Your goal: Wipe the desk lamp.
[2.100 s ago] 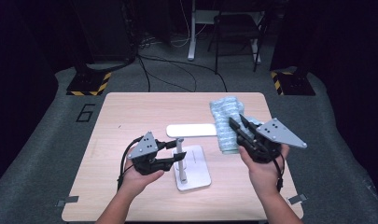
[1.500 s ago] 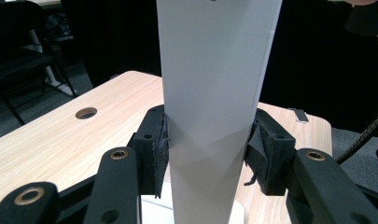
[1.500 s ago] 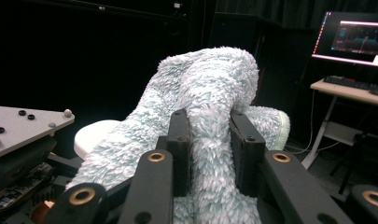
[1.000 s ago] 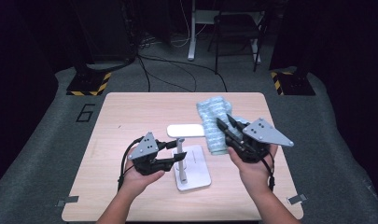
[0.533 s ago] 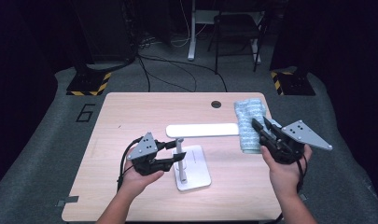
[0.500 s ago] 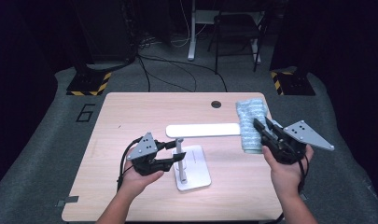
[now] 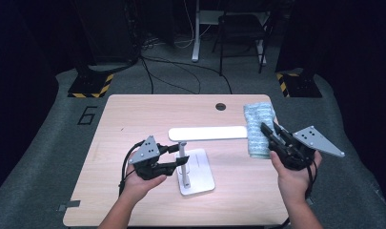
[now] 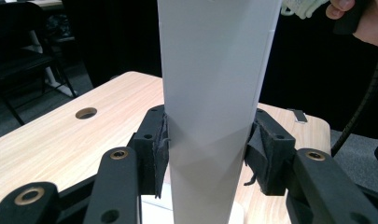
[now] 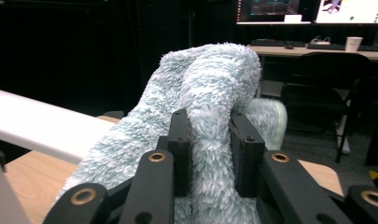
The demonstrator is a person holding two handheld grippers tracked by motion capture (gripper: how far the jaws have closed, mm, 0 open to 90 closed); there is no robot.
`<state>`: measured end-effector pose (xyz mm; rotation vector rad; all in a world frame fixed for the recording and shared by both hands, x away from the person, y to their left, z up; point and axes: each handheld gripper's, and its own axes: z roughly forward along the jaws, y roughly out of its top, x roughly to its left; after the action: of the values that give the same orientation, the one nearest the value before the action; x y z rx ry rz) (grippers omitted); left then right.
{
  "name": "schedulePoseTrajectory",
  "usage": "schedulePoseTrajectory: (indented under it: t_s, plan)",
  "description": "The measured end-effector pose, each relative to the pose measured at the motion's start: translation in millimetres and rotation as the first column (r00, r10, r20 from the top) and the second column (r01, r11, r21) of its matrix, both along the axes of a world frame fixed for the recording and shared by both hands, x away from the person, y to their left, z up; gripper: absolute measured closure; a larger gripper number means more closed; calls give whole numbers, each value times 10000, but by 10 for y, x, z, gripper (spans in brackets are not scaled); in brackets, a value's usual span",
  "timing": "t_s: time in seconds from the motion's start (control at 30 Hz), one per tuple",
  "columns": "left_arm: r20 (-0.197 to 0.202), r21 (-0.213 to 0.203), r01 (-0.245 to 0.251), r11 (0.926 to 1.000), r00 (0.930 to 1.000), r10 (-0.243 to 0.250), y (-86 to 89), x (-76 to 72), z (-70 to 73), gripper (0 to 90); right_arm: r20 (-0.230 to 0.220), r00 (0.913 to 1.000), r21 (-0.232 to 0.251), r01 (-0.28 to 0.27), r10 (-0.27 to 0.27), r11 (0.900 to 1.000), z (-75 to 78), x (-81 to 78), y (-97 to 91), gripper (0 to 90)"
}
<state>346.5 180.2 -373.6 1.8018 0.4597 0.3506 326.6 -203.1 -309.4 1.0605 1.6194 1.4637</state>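
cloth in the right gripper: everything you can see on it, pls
The cloth is pale blue-green, fluffy, fleece-like, bunched into a long fold. The right gripper pinches it between both jaws; in the right gripper view the pile bulges above and around the pads. It sits at the table's far right part, beside the end of the white lamp head; contact with either can't be told.

Lamp bar (image 7: 208, 133) is spanning the table's middle, raised on its post (image 7: 183, 162), blocking any straight pass from near side to far side there. Its base (image 7: 196, 177) is sitting at centre front. Fluffy cloth (image 7: 258, 130) is hanging just beside the bar's right end, possibly touching it. Bare tabletop (image 7: 133, 114) is lying open at far left, and near right corner is open too.
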Motion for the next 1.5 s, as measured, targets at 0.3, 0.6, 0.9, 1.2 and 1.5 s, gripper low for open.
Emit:
schedulePoseTrajectory:
  t_s: [0.3, 0.6, 0.9, 1.2, 1.5]
  plan:
    - [7, -27, -39, 10000, 10000, 39, 1, -2, -4, 532, 355, 9916, 48, -1244, 1241, 9922, 27, -108, 366, 733]
    - [8, -43, -88, 10000, 10000, 88, 1, -4, -7, 532, 545, 9682, 114, -2452, 2443, 9694, 0, -247, 541, 731]
    - [11, -48, -18, 10000, 10000, 18, 6, 0, -7, 532, 775, 9530, -210, -2922, 2929, 9561, -173, -430, 649, 733]
    - [-8, -17, -30, 10000, 10000, 30, 7, 3, -3, 531, 615, 9393, -414, -3356, 3376, 9411, -299, -585, 695, 737]
    - [-31, -87, -26, 10000, 10000, 26, 9, 1, -8, 531, 592, 9359, -758, -3426, 3472, 9364, -385, -756, 706, 739]
